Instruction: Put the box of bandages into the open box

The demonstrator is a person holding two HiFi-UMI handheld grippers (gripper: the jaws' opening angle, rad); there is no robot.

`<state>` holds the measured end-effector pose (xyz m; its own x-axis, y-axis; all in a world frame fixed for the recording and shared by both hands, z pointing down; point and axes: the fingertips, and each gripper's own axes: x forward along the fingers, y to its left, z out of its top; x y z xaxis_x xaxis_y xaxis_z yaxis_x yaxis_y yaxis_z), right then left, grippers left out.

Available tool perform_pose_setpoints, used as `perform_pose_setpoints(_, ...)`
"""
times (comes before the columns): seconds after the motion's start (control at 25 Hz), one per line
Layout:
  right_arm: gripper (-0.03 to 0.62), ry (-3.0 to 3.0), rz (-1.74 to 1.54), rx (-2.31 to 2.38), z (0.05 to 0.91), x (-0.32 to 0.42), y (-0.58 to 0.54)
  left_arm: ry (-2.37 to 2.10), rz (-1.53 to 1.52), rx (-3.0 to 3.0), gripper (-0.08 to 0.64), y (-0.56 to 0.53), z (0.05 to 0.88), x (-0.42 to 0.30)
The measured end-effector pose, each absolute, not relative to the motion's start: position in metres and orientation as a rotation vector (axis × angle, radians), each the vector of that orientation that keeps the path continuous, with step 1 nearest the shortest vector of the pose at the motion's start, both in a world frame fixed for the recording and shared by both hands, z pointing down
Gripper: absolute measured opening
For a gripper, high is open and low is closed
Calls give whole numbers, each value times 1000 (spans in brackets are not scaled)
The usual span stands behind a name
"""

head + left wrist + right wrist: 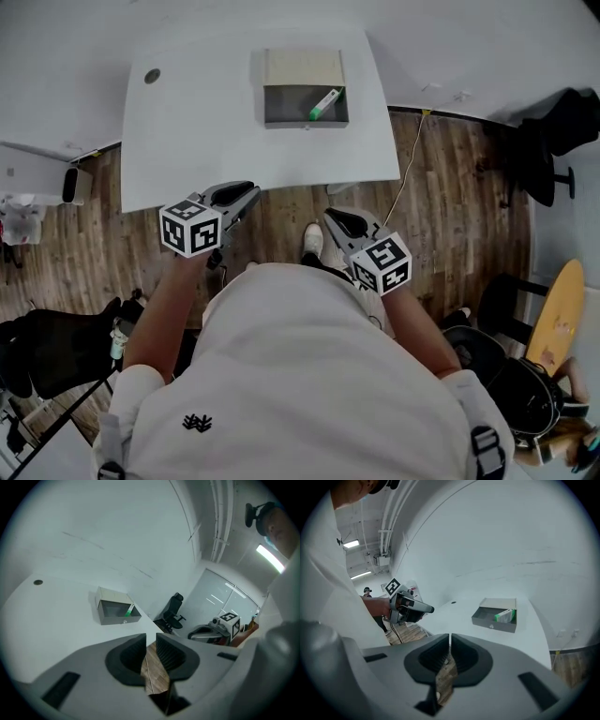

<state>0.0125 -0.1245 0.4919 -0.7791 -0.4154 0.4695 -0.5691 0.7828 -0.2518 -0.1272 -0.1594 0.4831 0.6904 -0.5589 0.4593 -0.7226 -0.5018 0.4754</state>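
Box of bandages (pixel 325 102) (green-and-white) lies inside the open box (pixel 305 122), tilted against the wall at the 3 o'clock side. Same in the left gripper view (pixel 128 611) and the right gripper view (pixel 505 616). The open box is grey with its lid folded back toward 12 o'clock, and it sits on the far half of the white table (pixel 187 141). A small dark round hole (pixel 152 75) is at 10 o'clock from the box.

Both grippers are well apart from the box, off the table's near edge at 6 o'clock, over the wood floor (pixel 272 216).

Left gripper (pixel 251 193): jaws spread a little, with a narrow gap, and only floor shows between them (pixel 151 637).

Right gripper (pixel 332 217): jaws pressed together to a hairline slit, with nothing pinched (pixel 449 637).

A black office chair (pixel 174 611) stands beyond the table's corner in the left gripper view.
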Motion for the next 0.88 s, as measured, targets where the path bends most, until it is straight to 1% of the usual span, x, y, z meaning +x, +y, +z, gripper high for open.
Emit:
perform_pose_setpoints(0.08, 15, -2578, 534, 759, 491, 9, -118, -980, 343, 2261, 46, -143, 483, -132)
perform_pose_setpoints(0.24, 15, -2570, 519, 796, 489, 1, -104, -975, 375, 2297, 17, -116, 482, -141)
perform_pose_setpoints(0.44, 15, -2562, 510, 835, 486, -9, -85, -951, 387, 2332, 6, -91, 480, -148)
perform_pose_setpoints(0.88, 9, -2545, 487, 868, 488, -30, -50, -913, 409, 2360, 6, -51, 488, -166)
